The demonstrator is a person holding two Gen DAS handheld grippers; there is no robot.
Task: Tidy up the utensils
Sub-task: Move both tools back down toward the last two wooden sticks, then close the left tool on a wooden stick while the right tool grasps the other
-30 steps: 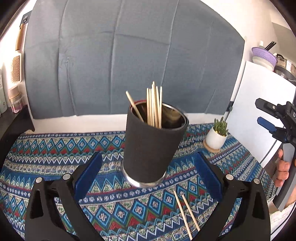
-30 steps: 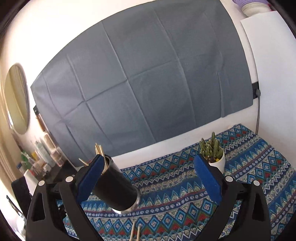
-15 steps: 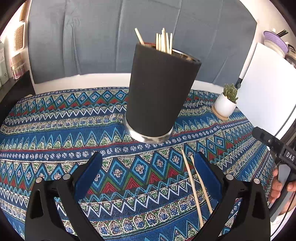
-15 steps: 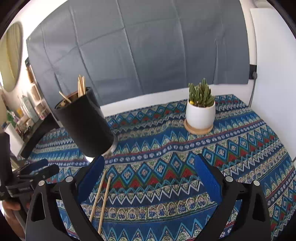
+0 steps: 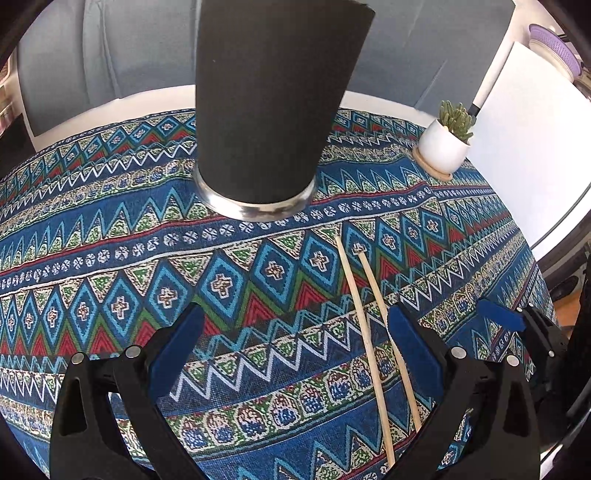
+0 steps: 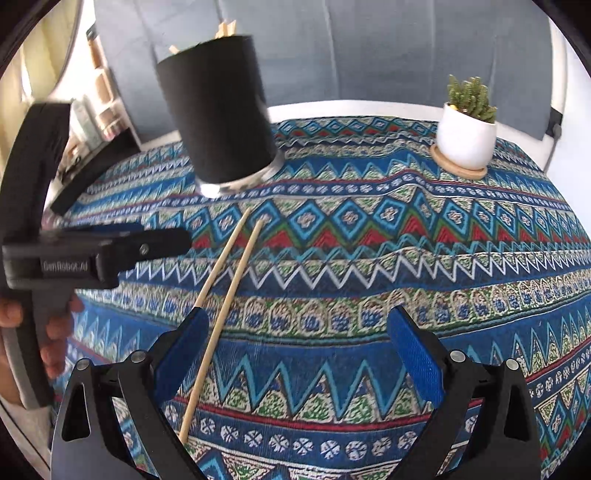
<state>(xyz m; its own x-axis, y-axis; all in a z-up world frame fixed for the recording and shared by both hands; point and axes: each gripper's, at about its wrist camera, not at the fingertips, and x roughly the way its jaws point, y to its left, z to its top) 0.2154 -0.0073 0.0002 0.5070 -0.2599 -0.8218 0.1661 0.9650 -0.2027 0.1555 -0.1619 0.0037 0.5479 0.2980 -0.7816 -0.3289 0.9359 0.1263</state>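
Two loose wooden chopsticks (image 5: pixel 364 317) lie side by side on the patterned cloth, in front of a black cup (image 5: pixel 273 110) with a metal base. The cup (image 6: pixel 218 110) holds several more sticks (image 6: pixel 226 29). My left gripper (image 5: pixel 295 343) hovers open low over the cloth; its right finger crosses the nearer part of one chopstick. My right gripper (image 6: pixel 295 343) is open too, with the loose chopsticks (image 6: pixel 236 280) running past its left finger. Neither gripper holds anything. In the right wrist view the left gripper (image 6: pixel 162 236) shows from the side, held by a hand (image 6: pixel 55 332).
A white pot with a small cactus (image 6: pixel 465 140) stands on a wooden coaster at the back right of the cloth (image 6: pixel 406 229). A white board (image 5: pixel 528 155) leans past the table's right edge. Shelves with bottles (image 6: pixel 88 118) are at the far left.
Both grippers have dropped and tilted down toward the cloth and come close to the two loose chopsticks. The cup and plant have stayed put. Both grippers remain open.
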